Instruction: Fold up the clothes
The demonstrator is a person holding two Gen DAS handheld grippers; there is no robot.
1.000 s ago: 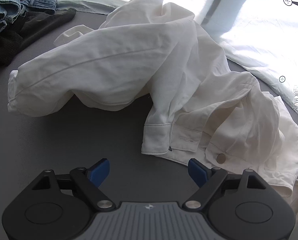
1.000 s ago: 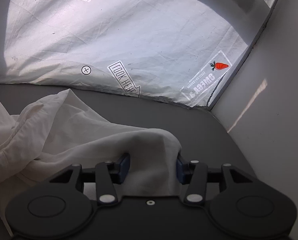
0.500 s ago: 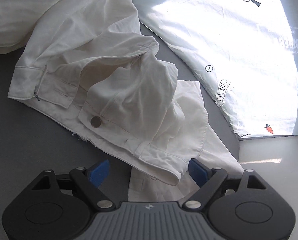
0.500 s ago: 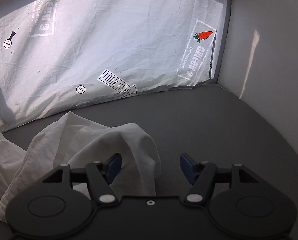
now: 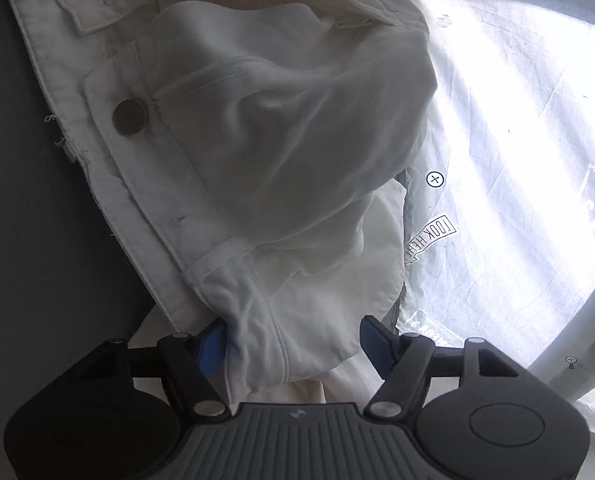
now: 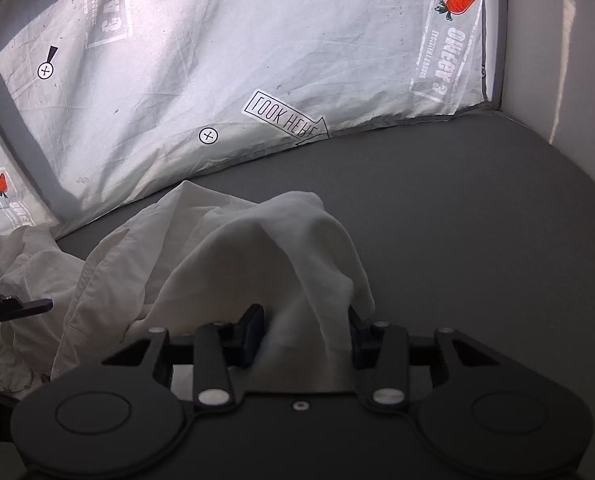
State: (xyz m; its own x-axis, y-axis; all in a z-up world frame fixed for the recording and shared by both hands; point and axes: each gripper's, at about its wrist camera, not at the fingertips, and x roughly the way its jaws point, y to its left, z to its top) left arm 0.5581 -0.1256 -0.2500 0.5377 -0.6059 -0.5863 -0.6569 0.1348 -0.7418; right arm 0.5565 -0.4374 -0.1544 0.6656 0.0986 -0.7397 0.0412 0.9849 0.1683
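1. White cotton fills the left wrist view: the trousers (image 5: 265,152) lie crumpled on the grey worktop (image 5: 25,240), the waistband running from the upper left of the frame down to the lower centre.
2. Lower centre of that view, the left tongs (image 5: 293,344) have just been closing around a bunched corner of the waistband. The left blue pad touches the cloth, while the right pad appears a little clear of it, so I judge the grip not yet made.
3. To do this step well, let the left pads close fully on the thick seam rather than on a loose fold, which could slip out when lifted.
4. Right of the trousers, a printed white sheet (image 5: 517,200) hangs bright at the back.
5. In the right wrist view, the far end of the trousers (image 6: 233,264) sits at lower centre, on the worktop (image 6: 477,220).
6. The right tongs (image 6: 305,332) have also just been closing, and the cloth is pinched between both pads: clenched on the trousers.
7. Both ends should then be drawn apart evenly, so the cloth flattens before any fold.
8. Count: one pair of trousers, one metal button (image 5: 129,117), two tongs, one worktop, and two carrot prints (image 6: 459,3) on the sheet in the right wrist view.
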